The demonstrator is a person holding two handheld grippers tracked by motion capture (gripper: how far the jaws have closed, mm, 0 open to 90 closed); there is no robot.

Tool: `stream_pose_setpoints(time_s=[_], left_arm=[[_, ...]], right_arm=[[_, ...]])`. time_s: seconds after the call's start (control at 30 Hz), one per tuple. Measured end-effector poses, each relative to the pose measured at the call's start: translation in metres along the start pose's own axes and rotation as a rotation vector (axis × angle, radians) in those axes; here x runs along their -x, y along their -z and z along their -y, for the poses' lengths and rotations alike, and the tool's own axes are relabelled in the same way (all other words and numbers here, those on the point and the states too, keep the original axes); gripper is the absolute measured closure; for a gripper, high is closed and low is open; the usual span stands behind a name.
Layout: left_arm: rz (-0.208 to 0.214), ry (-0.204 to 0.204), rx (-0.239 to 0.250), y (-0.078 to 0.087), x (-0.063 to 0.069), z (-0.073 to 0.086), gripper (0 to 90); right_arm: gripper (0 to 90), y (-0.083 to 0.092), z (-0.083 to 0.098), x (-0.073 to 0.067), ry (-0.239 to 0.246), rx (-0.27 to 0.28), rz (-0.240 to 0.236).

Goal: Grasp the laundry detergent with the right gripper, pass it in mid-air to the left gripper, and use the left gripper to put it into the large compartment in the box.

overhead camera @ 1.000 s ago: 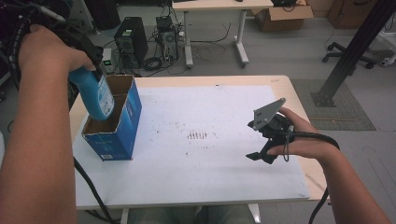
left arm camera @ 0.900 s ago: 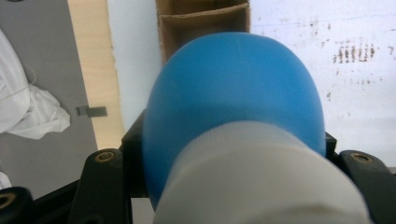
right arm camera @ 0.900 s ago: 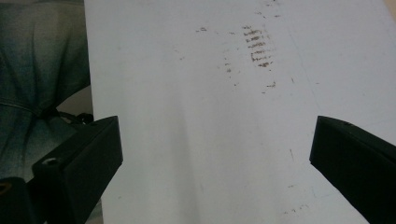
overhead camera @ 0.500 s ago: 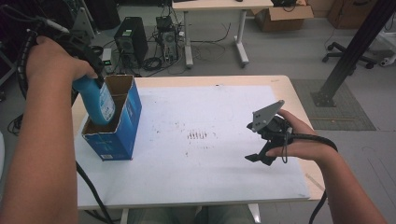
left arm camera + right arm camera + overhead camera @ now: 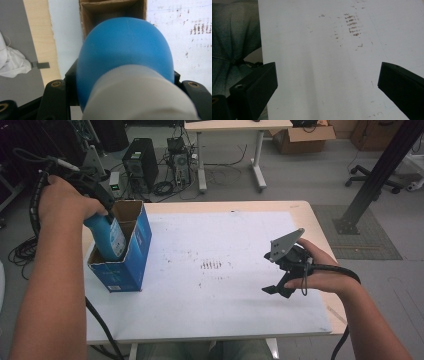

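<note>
1. the step in hand is judged to be the packing of a blue bottle [image 5: 106, 234] into the open blue carton [image 5: 131, 255] at the left side of the table [image 5: 305, 212] — the bottle is seen partly sunk through the carton's open top, its lower half inside and its upper part above the rim.

2. the bottle is clamped by the left gripper [image 5: 95, 195] near its white cap [image 5: 140, 96]; in the left gripper view the jaws are pressed against both sides of the blue body, with the brown inside of the carton directly beyond it.

3. the next move is judged to call for a straight lowering until the base is carried by the carton floor, the bottle being kept clear of the cardboard walls — only then should the grip be let go.

4. the left forearm is held raised over the table's left edge, the hand bent down at the wrist so that the bottle is pointed base-first, slightly tilted, into the carton.

5. the right gripper [image 5: 280, 282] is held low over the white sheet [image 5: 225, 240] near the table's right side, well apart from the carton; its jaws are spread wide and nothing is held between them.
</note>
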State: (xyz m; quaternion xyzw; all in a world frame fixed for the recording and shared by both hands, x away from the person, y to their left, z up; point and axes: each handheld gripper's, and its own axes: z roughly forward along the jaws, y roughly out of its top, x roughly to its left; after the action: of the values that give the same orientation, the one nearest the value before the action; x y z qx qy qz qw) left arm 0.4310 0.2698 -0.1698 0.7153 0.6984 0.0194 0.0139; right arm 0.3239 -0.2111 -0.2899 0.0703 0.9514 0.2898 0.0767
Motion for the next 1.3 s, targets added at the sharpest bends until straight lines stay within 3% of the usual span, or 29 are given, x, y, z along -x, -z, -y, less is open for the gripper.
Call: stream_pose_setpoints(time_s=[0.23, 0.77, 1.3], left_arm=[[0.006, 0.009, -0.010, -0.019, -0.002, 0.000, 39.3], [0.008, 0.000, -0.033, -0.059, -0.001, -0.004, 39.3], [-0.003, -0.005, -0.056, -0.089, -0.001, -0.010, 39.3]], right_arm=[[2.7, 0.003, 0.001, 0.000, -0.007, 0.023, 0.003], [2.7, -0.007, 0.007, -0.002, -0.020, 0.005, -0.008], [2.7, -0.012, 0.011, 0.001, -0.031, -0.003, -0.015]])
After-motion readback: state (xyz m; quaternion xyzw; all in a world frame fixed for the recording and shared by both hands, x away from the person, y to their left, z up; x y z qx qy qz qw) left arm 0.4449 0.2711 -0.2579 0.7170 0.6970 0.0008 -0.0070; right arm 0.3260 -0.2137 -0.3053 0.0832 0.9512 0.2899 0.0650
